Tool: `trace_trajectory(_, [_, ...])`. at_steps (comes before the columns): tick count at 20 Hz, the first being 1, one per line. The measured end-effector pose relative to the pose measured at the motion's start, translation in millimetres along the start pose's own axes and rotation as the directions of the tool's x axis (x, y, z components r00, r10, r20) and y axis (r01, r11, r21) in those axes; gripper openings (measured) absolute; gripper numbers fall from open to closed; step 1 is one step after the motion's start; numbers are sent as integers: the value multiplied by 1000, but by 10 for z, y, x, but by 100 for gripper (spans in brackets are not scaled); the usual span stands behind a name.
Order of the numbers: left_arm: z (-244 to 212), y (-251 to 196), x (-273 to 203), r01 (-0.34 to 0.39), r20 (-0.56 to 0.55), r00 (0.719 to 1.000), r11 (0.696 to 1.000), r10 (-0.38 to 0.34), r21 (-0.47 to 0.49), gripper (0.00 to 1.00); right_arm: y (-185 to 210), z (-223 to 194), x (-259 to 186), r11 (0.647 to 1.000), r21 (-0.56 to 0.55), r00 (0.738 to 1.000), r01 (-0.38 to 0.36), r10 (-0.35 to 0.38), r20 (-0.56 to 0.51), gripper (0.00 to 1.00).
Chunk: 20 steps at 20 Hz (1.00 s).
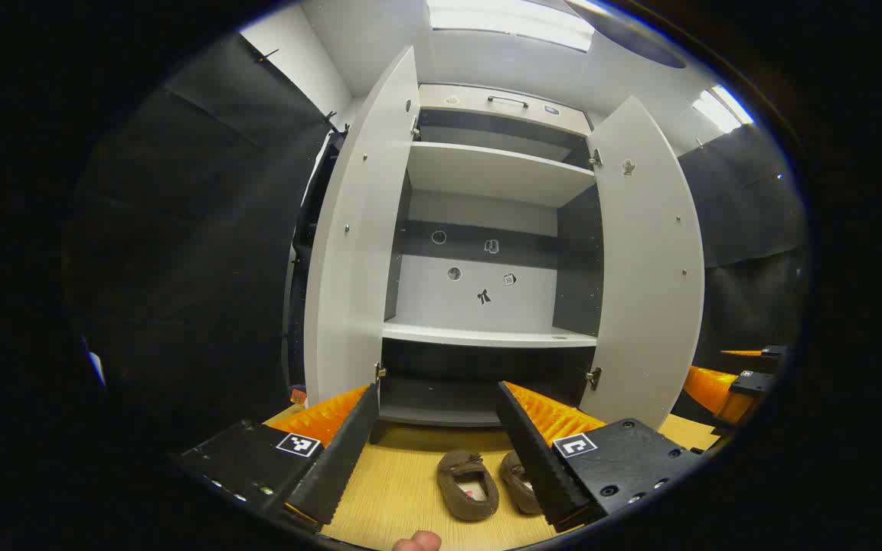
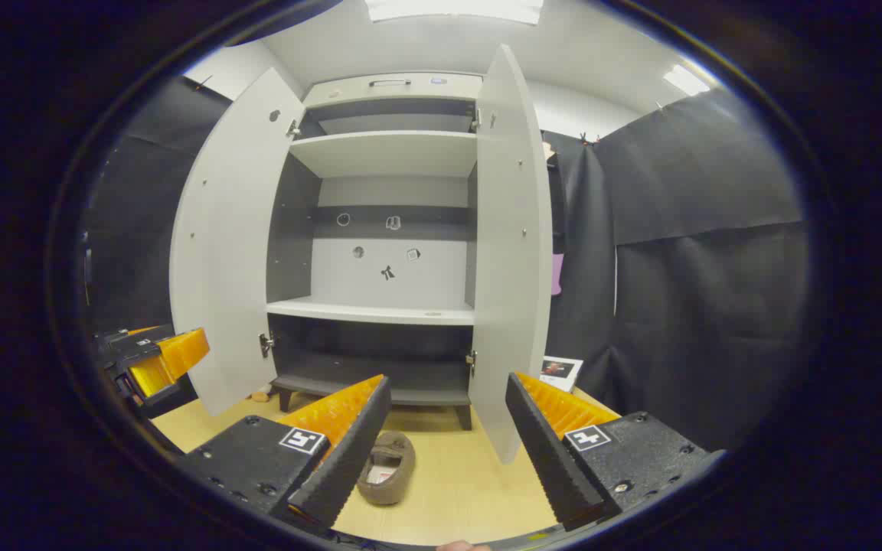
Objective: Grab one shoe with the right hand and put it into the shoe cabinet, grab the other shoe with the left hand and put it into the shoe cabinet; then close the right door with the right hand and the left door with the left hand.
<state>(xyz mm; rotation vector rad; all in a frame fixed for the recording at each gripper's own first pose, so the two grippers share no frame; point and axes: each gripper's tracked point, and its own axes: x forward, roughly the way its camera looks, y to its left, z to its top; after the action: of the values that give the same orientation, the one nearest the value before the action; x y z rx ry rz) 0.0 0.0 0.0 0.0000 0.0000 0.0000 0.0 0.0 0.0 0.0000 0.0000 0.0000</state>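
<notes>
Am holding both grippers with fingers spread, empty; right gripper (image 2: pixel 445 451) hovering nearer brown shoe (image 2: pixel 387 467), lying lengthwise toward open cabinet (image 2: pixel 380 310).

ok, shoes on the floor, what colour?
Brown; the shoes lie side by side on the light wood floor, best seen in the left gripper view.
</notes>
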Motion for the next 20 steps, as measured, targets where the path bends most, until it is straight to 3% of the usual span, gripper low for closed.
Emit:
trace_trajectory(1, [-3,2,-12,-1,-1,1000,1000,1,1,95,5,-16,3,1000,1,1000,-3,3,-3,99])
trace_trajectory(2, [8,1,-20,-3,2,1000,1000,3,1,99,11,-22,3,1000,2,1000,-6,6,-5,99])
trace_trajectory(3, [1,6,-28,-5,1,1000,1000,5,1,95,6,-29,8,1000,2,1000,-7,7,-9,99])
trace_trajectory(20, [30,-57,-25,-18,1,1000,1000,18,9,95,-153,-9,45,1000,7,1000,-18,18,-18,96])
